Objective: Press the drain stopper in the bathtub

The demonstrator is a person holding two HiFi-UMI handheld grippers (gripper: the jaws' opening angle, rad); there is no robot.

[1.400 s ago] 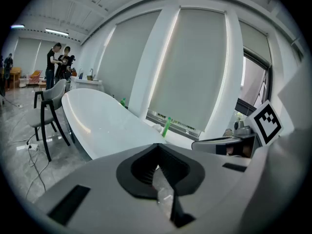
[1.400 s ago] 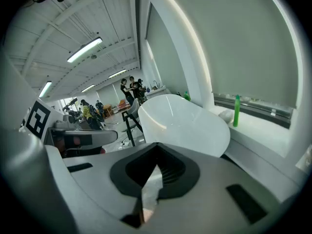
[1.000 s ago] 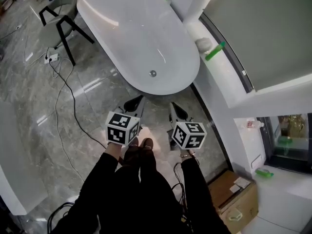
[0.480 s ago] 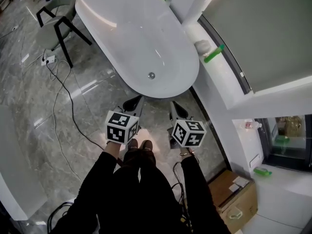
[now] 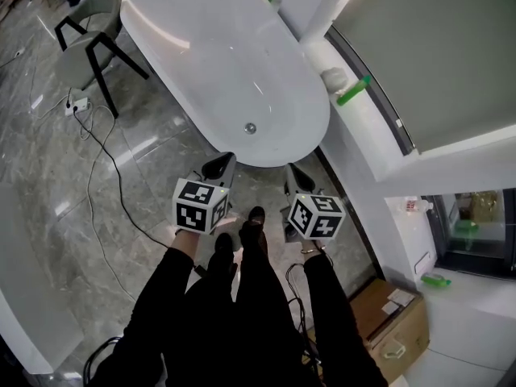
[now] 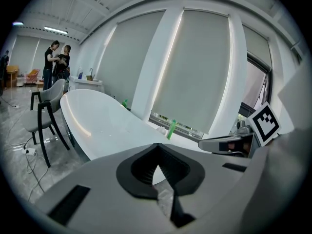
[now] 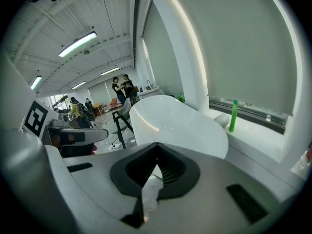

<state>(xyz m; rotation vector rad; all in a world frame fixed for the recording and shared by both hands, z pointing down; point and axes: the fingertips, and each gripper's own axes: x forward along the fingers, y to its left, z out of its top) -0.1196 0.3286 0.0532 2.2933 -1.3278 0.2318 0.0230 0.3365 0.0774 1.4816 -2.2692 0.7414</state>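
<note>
On the left gripper the fingers are clenched tip to tip, with nothing between them. The right gripper shows the same: fingers pressed together and empty. In the head view both point forward at the near end of the bathtub. They are held above the floor, short of the tub's rim and touching nothing.

The drain stopper is a small round metal button set in the tub's bottom, near the end closest to the person. From the left gripper it lies at about 1 o'clock, and from the right gripper at about 11 o'clock. It is well apart from both, past the rim and down inside the basin. Neither gripper view shows it, because the tub's wall hides the inside.

The stopper is probably rigid, fixed in place and sprung, so it calls for a push rather than a grasp. Closed fingertips suit this, set on the middle of the cap and driven straight down. Both the cap and the glossy white tub look slick, so an off-centre push may skid. A green bottle lies on the window sill at 2 o'clock, out of the way.
</note>
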